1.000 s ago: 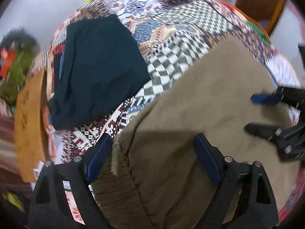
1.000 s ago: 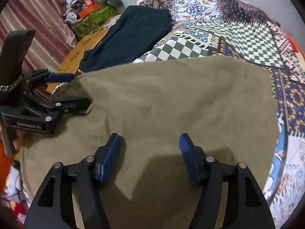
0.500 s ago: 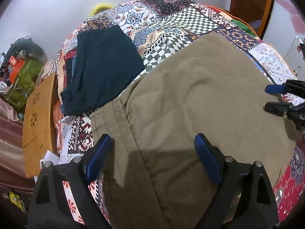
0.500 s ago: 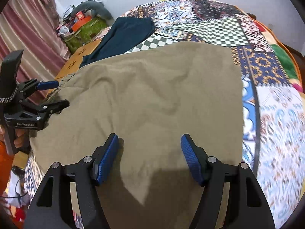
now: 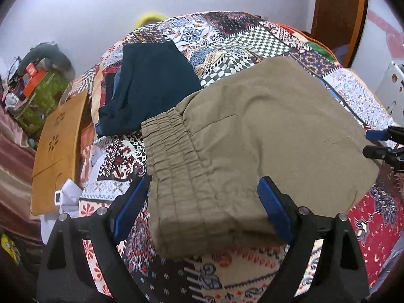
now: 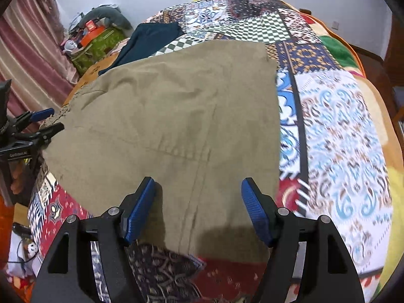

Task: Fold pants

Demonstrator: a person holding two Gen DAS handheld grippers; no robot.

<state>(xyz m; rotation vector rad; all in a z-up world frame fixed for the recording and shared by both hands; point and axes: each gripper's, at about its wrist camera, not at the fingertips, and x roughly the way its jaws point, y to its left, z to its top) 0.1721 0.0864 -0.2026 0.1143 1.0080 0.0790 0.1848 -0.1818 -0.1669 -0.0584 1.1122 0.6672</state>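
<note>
Patchwork bedspread (image 5: 252, 38) carries the khaki pants (image 5: 265, 131), folded to a broad slab beside a folded dark garment (image 5: 151, 83).
Left gripper (image 5: 202, 207) hangs released above the elastic waistband (image 5: 171, 151); right gripper (image 6: 199, 207) has its jaws opening over the pants' near edge, apparently pinching nothing. Risk: a descending pad could snag only the top layer, dragging the fold askew.

The pants (image 5: 252, 136) lie flat on the bed (image 5: 252, 35), with the waistband toward the left in the left wrist view. Behind them, on the same bed, lies another folded garment (image 5: 151, 85). A board (image 5: 58, 151) stands left of the bed.
</note>
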